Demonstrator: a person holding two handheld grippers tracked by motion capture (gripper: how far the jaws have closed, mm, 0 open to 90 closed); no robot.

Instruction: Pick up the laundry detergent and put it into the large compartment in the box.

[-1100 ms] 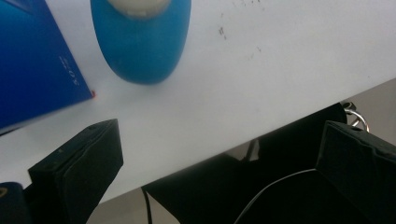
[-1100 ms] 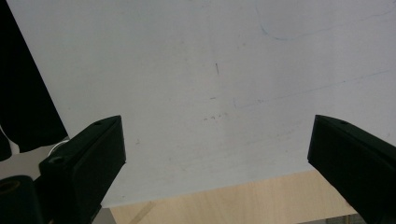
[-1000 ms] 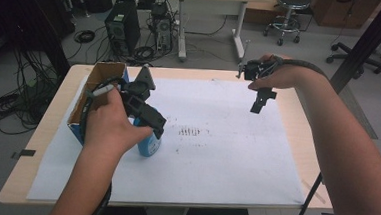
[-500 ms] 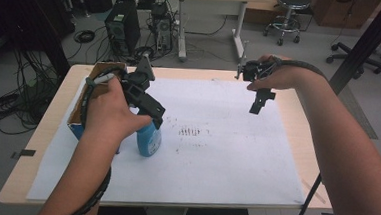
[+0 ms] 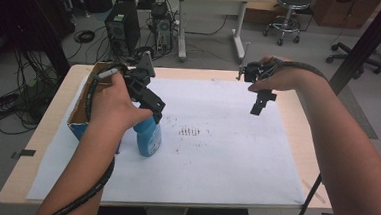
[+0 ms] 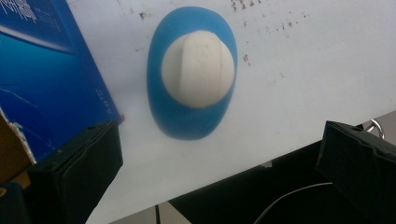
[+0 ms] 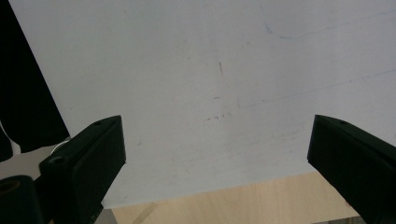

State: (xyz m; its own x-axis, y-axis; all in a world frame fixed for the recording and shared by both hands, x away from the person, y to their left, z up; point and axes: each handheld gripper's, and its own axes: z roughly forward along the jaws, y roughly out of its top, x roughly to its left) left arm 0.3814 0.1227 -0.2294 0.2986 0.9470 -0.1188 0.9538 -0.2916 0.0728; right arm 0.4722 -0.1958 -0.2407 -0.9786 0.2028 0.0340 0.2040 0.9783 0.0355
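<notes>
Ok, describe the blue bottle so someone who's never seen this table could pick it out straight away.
On the white paper sheet covering the wooden table, look toward its left side, beside the open blue cardboard box. The blue bottle stands upright there beneath the left gripper; its round white cap sets it apart.

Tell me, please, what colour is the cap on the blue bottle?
The cap is white, on the blue bottle; the left gripper view shows it best.

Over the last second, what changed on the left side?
The left gripper has lifted off the blue bottle and drawn back toward the box, jaws open above the white cap. The bottle stays upright on the paper. The right gripper still hovers open, unmoved.
</notes>
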